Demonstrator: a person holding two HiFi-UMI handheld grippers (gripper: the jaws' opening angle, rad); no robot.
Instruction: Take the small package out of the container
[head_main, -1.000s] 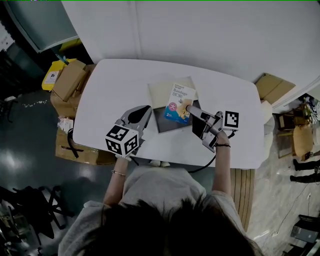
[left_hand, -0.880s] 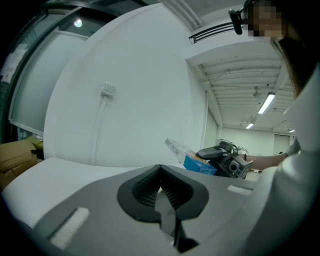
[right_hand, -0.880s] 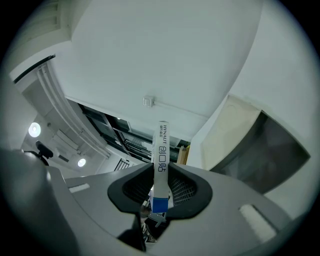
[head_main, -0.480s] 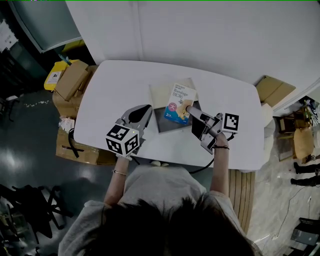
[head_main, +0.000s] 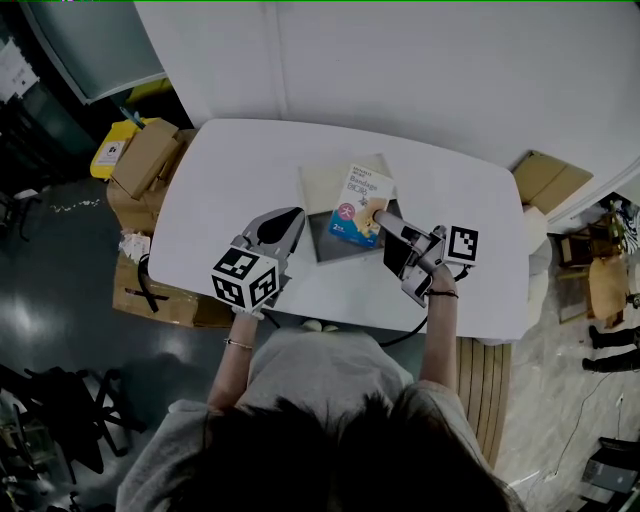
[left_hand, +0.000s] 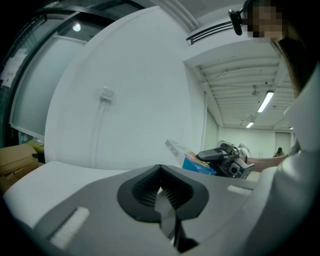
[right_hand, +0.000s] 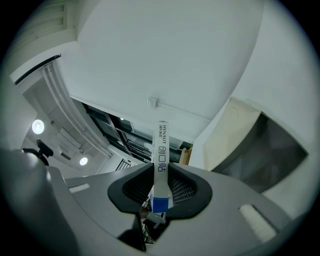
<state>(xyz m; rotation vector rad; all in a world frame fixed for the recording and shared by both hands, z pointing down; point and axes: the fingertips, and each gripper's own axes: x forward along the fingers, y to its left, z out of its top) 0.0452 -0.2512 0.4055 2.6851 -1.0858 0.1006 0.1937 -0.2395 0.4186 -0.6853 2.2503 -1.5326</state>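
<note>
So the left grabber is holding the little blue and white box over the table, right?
Not the left one. The right gripper holds the small package, with its jaws clamped on the box's edge, as the right gripper view shows. The box is over the white table, as you said. The left gripper holds nothing.

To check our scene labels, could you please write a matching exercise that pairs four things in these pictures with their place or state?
Things:
1. small package
2. left gripper
3. container
4. cardboard boxes

Places or states:
A. on the floor beside the table
B. jaws together, nothing between them
C. clamped in the right gripper
D. resting on the white table

Pairs: 1-C, 2-B, 3-D, 4-A
</note>
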